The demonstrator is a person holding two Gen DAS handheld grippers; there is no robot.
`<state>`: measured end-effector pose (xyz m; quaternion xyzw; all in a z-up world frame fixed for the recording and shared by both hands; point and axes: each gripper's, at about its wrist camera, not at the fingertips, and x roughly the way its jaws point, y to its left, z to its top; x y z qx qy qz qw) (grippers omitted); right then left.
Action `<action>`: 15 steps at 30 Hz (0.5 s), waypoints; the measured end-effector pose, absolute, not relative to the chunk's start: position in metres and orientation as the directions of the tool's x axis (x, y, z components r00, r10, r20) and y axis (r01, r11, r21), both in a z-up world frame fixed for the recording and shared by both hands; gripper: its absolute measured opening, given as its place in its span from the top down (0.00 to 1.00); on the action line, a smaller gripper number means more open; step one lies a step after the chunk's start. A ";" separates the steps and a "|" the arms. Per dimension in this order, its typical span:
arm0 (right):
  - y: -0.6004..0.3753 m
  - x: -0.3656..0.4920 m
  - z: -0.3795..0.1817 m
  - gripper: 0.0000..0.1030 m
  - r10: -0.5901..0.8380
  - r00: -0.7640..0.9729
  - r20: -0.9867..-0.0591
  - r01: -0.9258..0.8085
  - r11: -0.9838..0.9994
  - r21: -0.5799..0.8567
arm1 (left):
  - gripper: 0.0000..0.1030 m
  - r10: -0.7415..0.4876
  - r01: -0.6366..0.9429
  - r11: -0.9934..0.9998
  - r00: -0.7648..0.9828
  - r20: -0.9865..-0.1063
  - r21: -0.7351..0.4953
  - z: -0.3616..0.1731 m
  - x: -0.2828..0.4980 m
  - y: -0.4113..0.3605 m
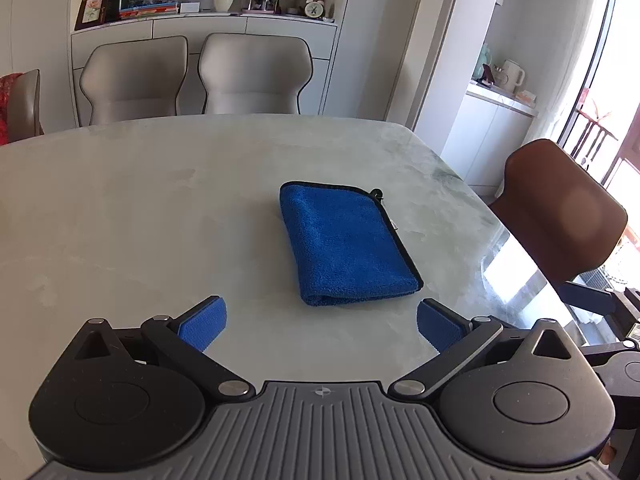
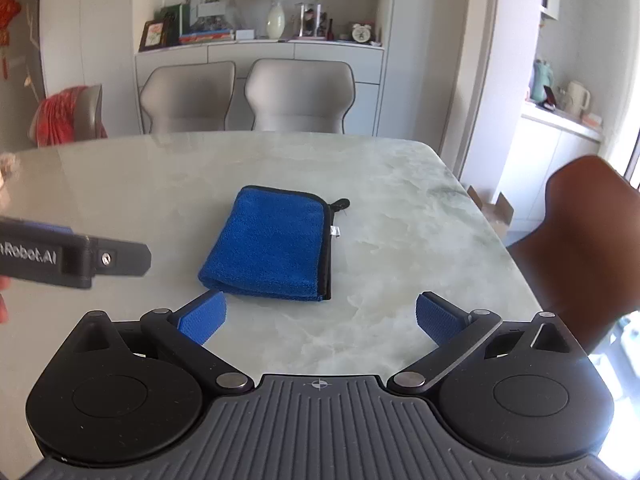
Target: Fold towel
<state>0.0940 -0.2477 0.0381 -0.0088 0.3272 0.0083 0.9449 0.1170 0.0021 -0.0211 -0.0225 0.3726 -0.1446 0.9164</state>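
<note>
A blue towel [image 1: 344, 240] with black edging lies folded into a small rectangle on the marble table [image 1: 160, 208]. It also shows in the right wrist view [image 2: 276, 244]. My left gripper [image 1: 322, 324] is open and empty, held above the table just short of the towel's near edge. My right gripper [image 2: 320, 316] is open and empty, also just short of the towel. Part of the left gripper's black body [image 2: 72, 258] shows at the left of the right wrist view.
Two grey chairs [image 1: 192, 76] stand at the table's far side. A brown chair [image 1: 560, 208] stands at the right edge. A chair with a red cloth [image 2: 64, 116] is at the far left. A sideboard with ornaments [image 2: 260, 44] lines the back wall.
</note>
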 end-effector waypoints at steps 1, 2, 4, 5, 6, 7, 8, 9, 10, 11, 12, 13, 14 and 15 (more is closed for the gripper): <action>-0.248 0.092 0.038 0.00 0.012 0.785 -0.619 -0.015 1.000 0.001 | 0.00 -0.272 0.247 0.959 0.684 -0.677 -0.136 -0.021 0.116 0.001; -0.248 0.090 0.038 0.00 0.015 0.788 -0.615 -0.014 1.000 0.006 | 0.00 -0.262 0.245 0.962 0.687 -0.678 -0.124 -0.022 0.114 0.001; -0.248 0.085 0.038 0.00 0.014 0.794 -0.607 -0.010 1.000 0.010 | 0.00 -0.248 0.236 0.965 0.692 -0.678 -0.112 -0.022 0.113 0.000; -0.248 0.083 0.038 0.00 0.011 0.797 -0.604 -0.007 1.000 0.009 | 0.00 -0.246 0.232 0.966 0.695 -0.675 -0.113 -0.022 0.112 0.001; -0.247 0.080 0.038 0.01 0.005 0.801 -0.599 -0.001 1.000 0.008 | 0.00 -0.248 0.229 0.966 0.700 -0.670 -0.118 -0.022 0.111 0.002; -0.247 0.077 0.038 0.01 -0.001 0.804 -0.594 0.005 1.000 0.006 | 0.00 -0.252 0.227 0.966 0.704 -0.664 -0.126 -0.022 0.111 0.003; -0.247 0.077 0.037 0.00 -0.004 0.803 -0.597 0.008 1.000 0.003 | 0.00 -0.261 0.228 0.964 0.707 -0.658 -0.138 -0.022 0.110 0.004; -0.247 0.076 0.036 0.00 -0.008 0.801 -0.599 0.010 1.000 -0.001 | 0.00 -0.273 0.231 0.961 0.708 -0.651 -0.151 -0.021 0.110 0.006; -0.247 0.075 0.035 0.01 -0.009 0.796 -0.605 0.008 1.000 -0.004 | 0.00 -0.278 0.231 0.960 0.708 -0.649 -0.160 -0.021 0.110 0.006; -0.247 0.075 0.034 0.00 -0.009 0.793 -0.610 0.008 1.000 -0.004 | 0.00 -0.280 0.227 0.959 0.708 -0.648 -0.166 -0.021 0.110 0.007; -0.247 0.074 0.034 0.01 -0.012 0.792 -0.610 0.014 1.000 -0.001 | 0.00 -0.282 0.224 0.959 0.707 -0.648 -0.173 -0.021 0.110 0.008; -0.248 0.072 0.033 0.01 -0.009 0.794 -0.608 0.019 1.000 0.009 | 0.00 -0.282 0.222 0.959 0.707 -0.648 -0.176 -0.021 0.110 0.008; -0.249 0.072 0.033 0.01 -0.005 0.794 -0.608 0.019 1.000 0.016 | 0.00 -0.276 0.217 0.961 0.708 -0.650 -0.172 -0.022 0.110 0.008; -0.250 0.071 0.032 0.01 -0.001 0.796 -0.606 0.023 0.999 0.028 | 0.00 -0.264 0.207 0.964 0.711 -0.652 -0.165 -0.023 0.110 0.008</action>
